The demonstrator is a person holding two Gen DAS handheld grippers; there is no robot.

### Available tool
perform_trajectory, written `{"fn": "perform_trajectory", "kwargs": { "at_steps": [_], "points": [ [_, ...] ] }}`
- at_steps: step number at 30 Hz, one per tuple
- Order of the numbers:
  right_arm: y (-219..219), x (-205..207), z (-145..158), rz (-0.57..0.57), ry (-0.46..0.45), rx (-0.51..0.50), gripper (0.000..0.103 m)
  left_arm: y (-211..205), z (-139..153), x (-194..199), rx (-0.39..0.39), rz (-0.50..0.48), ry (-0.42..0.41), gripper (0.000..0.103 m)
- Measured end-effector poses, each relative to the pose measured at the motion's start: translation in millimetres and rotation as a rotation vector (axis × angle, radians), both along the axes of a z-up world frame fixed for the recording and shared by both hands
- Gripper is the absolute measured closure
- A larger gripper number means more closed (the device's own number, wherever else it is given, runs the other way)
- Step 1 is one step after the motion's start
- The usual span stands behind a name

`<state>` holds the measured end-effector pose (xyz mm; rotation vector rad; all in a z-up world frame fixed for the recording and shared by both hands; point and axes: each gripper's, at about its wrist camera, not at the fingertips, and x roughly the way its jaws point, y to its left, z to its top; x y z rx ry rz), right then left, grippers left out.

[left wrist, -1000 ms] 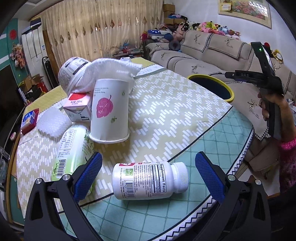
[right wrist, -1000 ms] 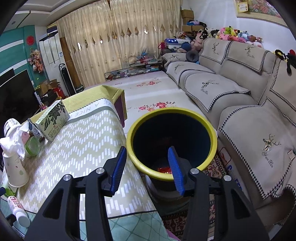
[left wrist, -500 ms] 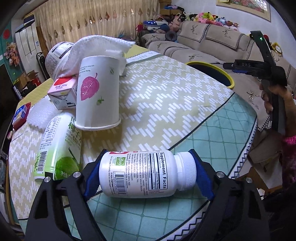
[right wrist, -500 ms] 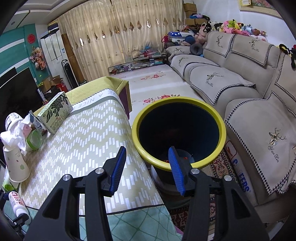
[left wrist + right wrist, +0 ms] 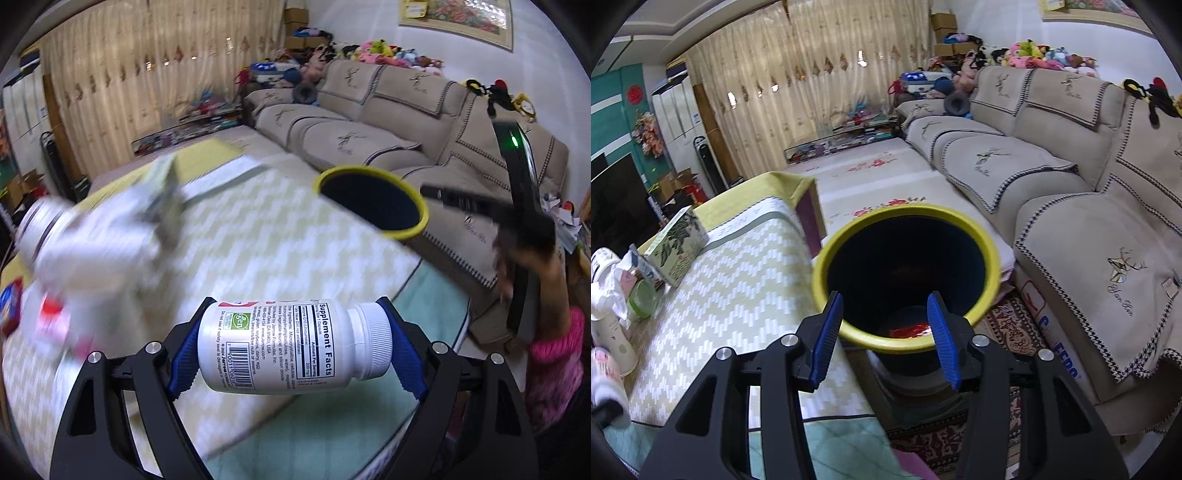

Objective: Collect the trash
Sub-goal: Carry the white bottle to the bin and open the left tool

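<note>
At the bottom centre of the left wrist view, the left gripper (image 5: 295, 347) clamps the supplement bottle (image 5: 291, 347) lengthwise, base to cap, so carry it level toward the yellow-rimmed bin (image 5: 371, 201) at middle right, releasing only once above the opening, while the right gripper (image 5: 884, 328) hangs half-open, empty.

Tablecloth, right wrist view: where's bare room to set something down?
Bare: the zigzag tablecloth between the green box and the yellow-rimmed bin, down to the teal border. Crowded: left edge, with the paper cup, tissue and green lid.
</note>
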<state>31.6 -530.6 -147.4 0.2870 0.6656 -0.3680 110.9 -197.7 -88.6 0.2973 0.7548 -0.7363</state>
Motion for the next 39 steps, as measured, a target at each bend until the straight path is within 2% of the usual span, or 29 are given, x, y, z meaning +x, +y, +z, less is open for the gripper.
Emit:
{"fn": "perform_trajectory", "kwargs": {
  "at_steps": [5, 9, 14, 18, 25, 29, 32, 36, 39],
  "points": [
    [-25.1, -14.5, 0.5, -0.074, -0.005, -0.021, 0.057, -67.7, 10.5, 32.3, -0.017, -0.061, 0.004, 0.019],
    [-47.9, -27.4, -1.4, -0.136, -0.005, -0.023, 0.056, -130.2, 8.0, 62.5, 0.002, -0.089, 0.006, 0.019],
    [-66.6, -34.4, -9.8, -0.161, 0.010, -0.002, 0.053, -202.4, -13.5, 95.8, 0.041, -0.118, 0.055, 0.019],
    [-77.2, -35.9, -16.0, -0.169, 0.022, 0.015, 0.053, -258.6, -36.3, 113.8, 0.095, -0.133, 0.060, 0.019],
    [-88.1, -38.2, -22.7, -0.193, 0.036, 0.032, 0.051, -313.0, -75.4, 146.3, 0.148, -0.102, 0.103, 0.017],
    [-86.4, -37.7, -23.3, -0.184, 0.044, 0.034, 0.051, -305.9, -72.4, 148.6, 0.133, -0.072, 0.104, 0.014],
    [-81.1, -34.8, -21.7, -0.171, 0.042, 0.031, 0.051, -285.0, -53.7, 138.7, 0.104, -0.044, 0.085, 0.012],
    [-66.6, -30.6, -20.3, -0.135, 0.041, 0.029, 0.050, -233.5, -12.1, 104.0, 0.025, -0.010, 0.049, 0.006],
    [-48.2, -25.2, -17.8, -0.093, 0.043, 0.022, 0.050, -187.7, 14.4, 77.4, -0.009, 0.025, -0.001, 0.005]
  ]
}}
